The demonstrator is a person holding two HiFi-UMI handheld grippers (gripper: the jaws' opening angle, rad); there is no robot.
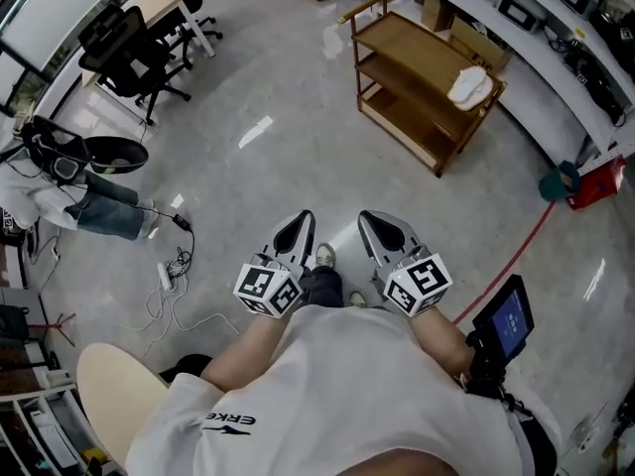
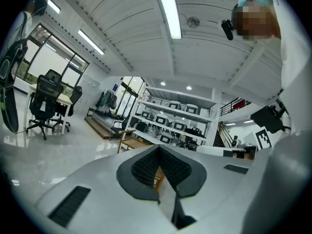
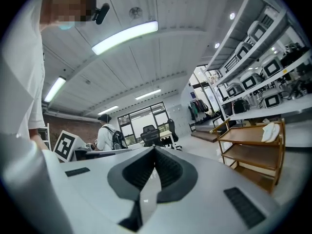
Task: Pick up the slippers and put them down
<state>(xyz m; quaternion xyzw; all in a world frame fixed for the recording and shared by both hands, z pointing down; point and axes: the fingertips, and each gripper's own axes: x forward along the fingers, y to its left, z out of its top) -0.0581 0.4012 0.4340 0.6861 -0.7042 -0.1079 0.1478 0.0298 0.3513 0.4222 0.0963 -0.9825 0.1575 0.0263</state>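
While you stand on the open floor (image 1: 298, 147) with both tools held level ahead of you, log the layout before committing to a reach.

Left hand-held gripper (image 1: 302, 218): jaws pressed together, nothing pinched. It is angled toward the far right, so in the left gripper view the wooden rack (image 1: 407, 43) sits almost dead ahead, partly masked by the jaws.

Right hand-held gripper (image 1: 369, 218): jaws likewise pressed together and empty. It is angled slightly toward the far left, so in the right gripper view the rack falls off to the right edge rather than on its line.

Slippers (image 1: 470, 86): a pale pair, side by side, on the rack's top shelf at its right end, close to the near edge. They lie far and to the right of both hand-held grippers, well apart from either. No contact yet.

Long axis: the pair appears to run across the shelf's depth rather than along its length. It is small in the head view, so treat this as provisional.

Judgement: your right hand is the nearer one, by a modest margin, and the shelf's right end favours it. You need to close on the rack, swing the right hand-held gripper rightward, and spread its jaws before the approach. Pickup not yet begun.
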